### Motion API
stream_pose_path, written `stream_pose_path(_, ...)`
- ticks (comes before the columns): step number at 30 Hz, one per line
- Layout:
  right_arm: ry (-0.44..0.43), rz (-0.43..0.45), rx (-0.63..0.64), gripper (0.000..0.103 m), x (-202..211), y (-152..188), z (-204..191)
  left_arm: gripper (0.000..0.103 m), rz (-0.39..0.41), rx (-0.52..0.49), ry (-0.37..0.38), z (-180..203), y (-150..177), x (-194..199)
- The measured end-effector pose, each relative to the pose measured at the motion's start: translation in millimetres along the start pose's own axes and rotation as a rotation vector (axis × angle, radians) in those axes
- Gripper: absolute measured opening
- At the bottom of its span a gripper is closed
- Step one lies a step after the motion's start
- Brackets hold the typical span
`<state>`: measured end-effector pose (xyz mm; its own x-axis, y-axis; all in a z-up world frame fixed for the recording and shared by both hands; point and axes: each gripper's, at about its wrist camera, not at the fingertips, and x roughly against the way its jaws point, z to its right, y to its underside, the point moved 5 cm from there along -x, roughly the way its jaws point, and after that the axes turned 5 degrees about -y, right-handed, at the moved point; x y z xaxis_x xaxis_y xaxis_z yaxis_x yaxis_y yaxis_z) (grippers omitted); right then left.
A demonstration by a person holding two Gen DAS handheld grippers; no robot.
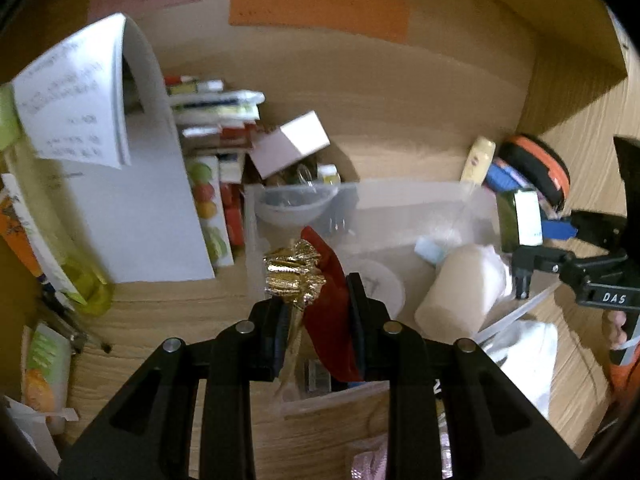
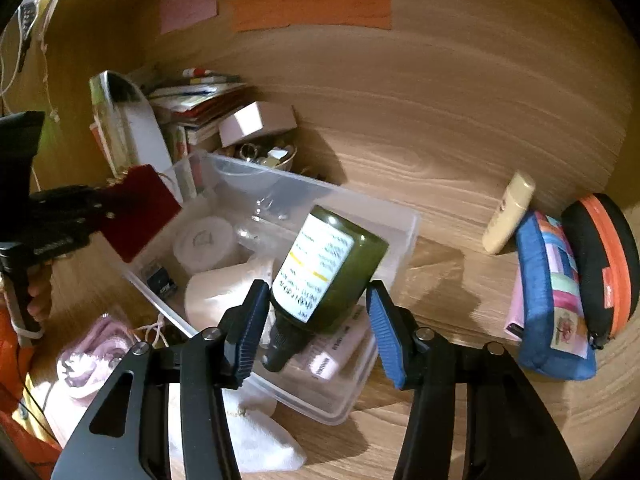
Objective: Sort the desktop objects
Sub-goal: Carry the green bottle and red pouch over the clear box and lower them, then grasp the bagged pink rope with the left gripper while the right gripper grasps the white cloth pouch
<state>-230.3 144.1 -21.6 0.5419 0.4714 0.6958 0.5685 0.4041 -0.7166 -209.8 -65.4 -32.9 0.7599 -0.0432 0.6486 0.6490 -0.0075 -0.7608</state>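
Observation:
My left gripper (image 1: 316,300) is shut on a red pouch (image 1: 328,308) with a gold bow (image 1: 294,276), held above the near left corner of a clear plastic bin (image 1: 472,204). From the right wrist view the pouch (image 2: 140,212) hangs over the bin's left rim. My right gripper (image 2: 316,312) holds its jaws wide apart on either side of a dark green bottle (image 2: 332,268) with a white label, tilted cap-down over the bin (image 2: 404,220). The pads do not visibly touch it. The bottle also shows in the left wrist view (image 1: 520,220).
The bin holds a cream jar (image 1: 460,292), a white round lid (image 2: 204,244) and a glass bowl (image 1: 292,208). Books (image 1: 216,120) and a pink box (image 1: 292,144) stand behind it. A cream tube (image 2: 508,212), blue pouch (image 2: 552,296) and orange-black case (image 2: 604,260) lie right.

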Motion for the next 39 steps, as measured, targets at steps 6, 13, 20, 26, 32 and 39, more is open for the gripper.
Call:
stream_pose_path(6, 0.004, -0.031, 0.033, 0.045, -12, 1, -8, 0.032, 0.009, -0.063, -0.041, 12, 9, 0)
stream_pose_path(13, 0.021, -0.036, 0.035, 0.046, -15, 0, -10, 0.060, 0.047, -0.079, -0.054, 17, 3, 9)
stream_pose_path(20, 0.071, -0.027, 0.027, 0.064, -4, 4, -12, 0.078, 0.090, -0.063, -0.065, 14, 0, 26)
stream_pose_path(26, 0.092, -0.004, 0.016, 0.073, 13, 9, -15, 0.090, 0.121, -0.036, -0.090, 7, 0, 47)
stream_pose_path(32, 0.108, 0.022, 0.006, 0.080, 32, 16, -19, 0.097, 0.132, -0.024, -0.104, -1, 7, 69)
stream_pose_path(39, 0.078, 0.018, -0.037, 0.086, 46, 33, -27, 0.099, 0.055, 0.006, -0.056, -5, 30, 78)
